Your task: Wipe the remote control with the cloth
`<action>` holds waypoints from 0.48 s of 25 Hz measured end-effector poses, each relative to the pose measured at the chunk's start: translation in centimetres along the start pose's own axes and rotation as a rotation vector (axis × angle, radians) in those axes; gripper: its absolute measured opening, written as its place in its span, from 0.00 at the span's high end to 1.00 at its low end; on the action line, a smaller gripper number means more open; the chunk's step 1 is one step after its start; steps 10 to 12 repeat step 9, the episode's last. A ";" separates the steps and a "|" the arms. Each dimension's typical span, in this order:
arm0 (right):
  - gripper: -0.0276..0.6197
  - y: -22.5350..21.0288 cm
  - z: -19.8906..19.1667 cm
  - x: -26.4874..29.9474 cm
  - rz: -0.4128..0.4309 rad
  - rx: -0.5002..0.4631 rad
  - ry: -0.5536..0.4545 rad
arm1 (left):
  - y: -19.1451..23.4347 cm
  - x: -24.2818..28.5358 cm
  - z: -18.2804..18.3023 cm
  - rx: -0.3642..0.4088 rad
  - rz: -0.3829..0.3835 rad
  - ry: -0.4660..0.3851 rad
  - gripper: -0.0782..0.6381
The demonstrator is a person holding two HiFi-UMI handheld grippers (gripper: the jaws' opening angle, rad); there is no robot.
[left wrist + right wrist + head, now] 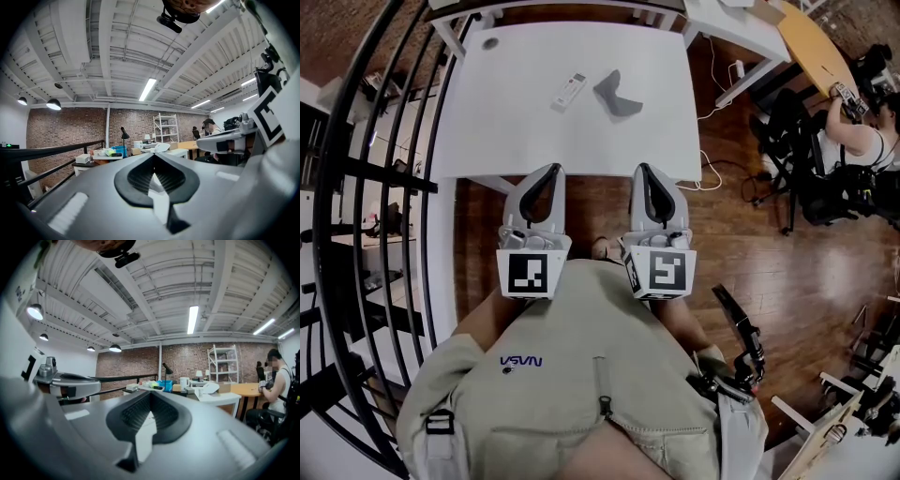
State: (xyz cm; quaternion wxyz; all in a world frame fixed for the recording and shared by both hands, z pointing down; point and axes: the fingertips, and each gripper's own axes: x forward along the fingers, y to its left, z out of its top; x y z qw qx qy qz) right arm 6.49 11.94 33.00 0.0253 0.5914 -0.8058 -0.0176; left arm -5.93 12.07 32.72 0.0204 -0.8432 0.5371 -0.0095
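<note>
A white remote control (569,90) lies on the white table (525,136) toward its far side. A crumpled grey cloth (619,95) sits just right of it. My left gripper (553,170) and right gripper (643,168) are held side by side at the table's near edge, well short of both objects. Both point level toward the table, shut, with nothing between the jaws. In the left gripper view the left gripper (153,155) shows its black pads closed. The right gripper view shows the right gripper (150,393) the same way. Neither gripper view shows the remote or the cloth.
A black railing (356,187) curves along the left. Wooden floor lies below and right of the table, with a white cable (712,178) on it. A second white table (731,28) and a round wooden table (811,42) stand at the back right, where a person (853,141) sits.
</note>
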 end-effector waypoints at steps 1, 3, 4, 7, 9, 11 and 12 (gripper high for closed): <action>0.95 0.0 0.0 0.0 0.000 0.000 0.001 | -0.1 0.1 0.0 0.004 -0.003 0.002 0.88; 0.95 -0.1 0.0 0.1 0.004 -0.005 0.001 | -0.1 0.1 -0.1 0.009 -0.005 0.002 0.88; 0.95 -0.1 -0.1 0.1 0.005 -0.006 0.002 | -0.1 0.2 -0.1 0.009 -0.006 -0.001 0.88; 0.95 -0.1 -0.2 0.0 0.002 -0.005 0.006 | 0.0 0.1 -0.1 0.007 -0.007 -0.005 0.88; 0.95 -0.1 -0.2 0.0 -0.002 -0.003 0.009 | 0.0 0.0 -0.1 0.008 -0.008 -0.002 0.88; 0.95 -0.1 -0.2 0.0 -0.002 -0.003 0.009 | 0.0 0.0 -0.1 0.008 -0.008 -0.002 0.88; 0.95 -0.1 -0.2 0.0 -0.002 -0.003 0.009 | 0.0 0.0 -0.1 0.008 -0.008 -0.002 0.88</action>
